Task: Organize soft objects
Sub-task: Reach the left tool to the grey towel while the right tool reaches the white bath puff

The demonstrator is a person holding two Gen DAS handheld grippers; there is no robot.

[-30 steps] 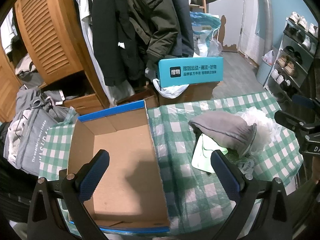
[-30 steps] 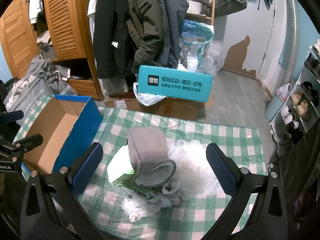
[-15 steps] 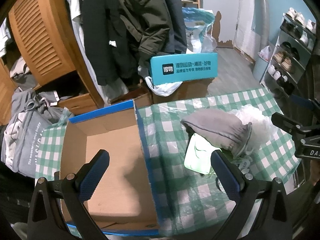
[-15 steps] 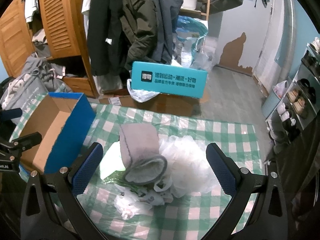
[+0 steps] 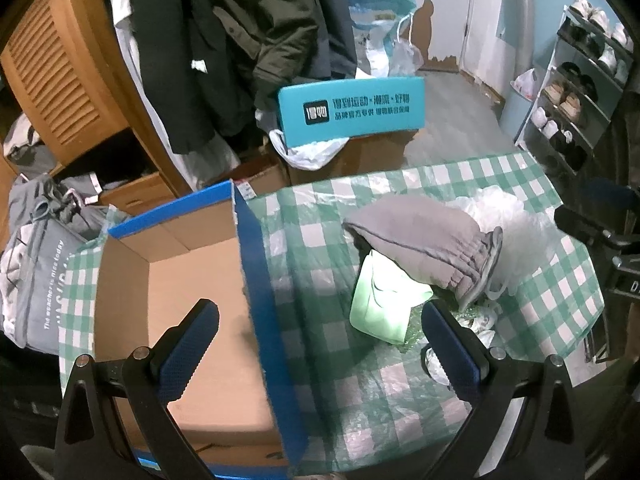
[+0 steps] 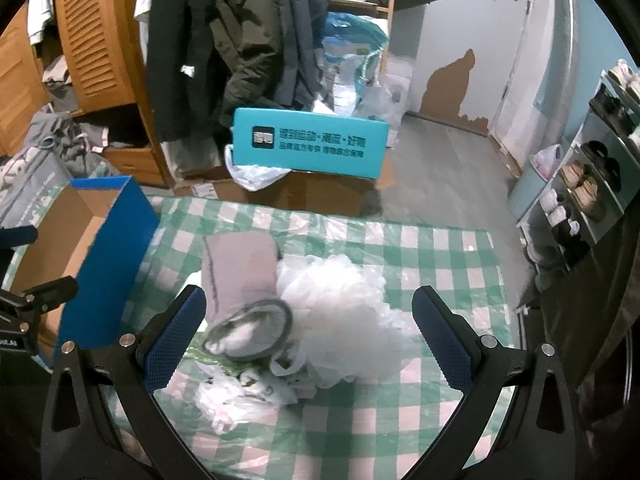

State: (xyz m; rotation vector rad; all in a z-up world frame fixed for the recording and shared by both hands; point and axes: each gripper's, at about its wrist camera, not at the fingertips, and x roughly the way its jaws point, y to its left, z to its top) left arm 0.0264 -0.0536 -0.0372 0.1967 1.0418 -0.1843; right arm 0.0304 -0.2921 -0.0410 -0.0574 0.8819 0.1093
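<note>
soft pile on the cloth, both tools wide and empty

the grey slipper (image 6: pixel 240 280) lies on the checked tablecloth (image 6: pixel 420 248), its cuff opening turned toward your right gripper (image 6: pixel 308 332). it rests on top of a pale green pouch (image 5: pixel 380 304), which pokes out from under it on the side facing the box. a white mesh puff (image 6: pixel 344 292) sits pressed against the slipper's other side, and crumpled clear plastic bags (image 6: pixel 236 396) lie on the cloth just in front of both, nearest you.

your right gripper hangs above this pile with its jaws spread wide and nothing between them; the left blue pad (image 6: pixel 176 336) overlaps the slipper's edge in the right wrist view, but you cannot tell whether it touches.

your left gripper (image 5: pixel 320 344) is spread wide too and holds nothing. its left pad (image 5: pixel 188 344) is over the inside of the open cardboard box (image 5: pixel 192 264) and its right pad (image 5: pixel 452 352) over the cloth near the pouch, so it straddles the box's blue wall (image 5: pixel 260 280). the box stands on the cloth just beside the pile.

beyond the table edge a teal box (image 6: pixel 310 142) with printed text sits on a brown carton (image 6: pixel 320 194). dark coats (image 6: pixel 224 40) hang behind it beside a slatted wooden door (image 6: pixel 92 36). a shoe rack (image 6: pixel 592 168) stands to the right, and a grey bag (image 5: pixel 40 272) sits left of the box.
</note>
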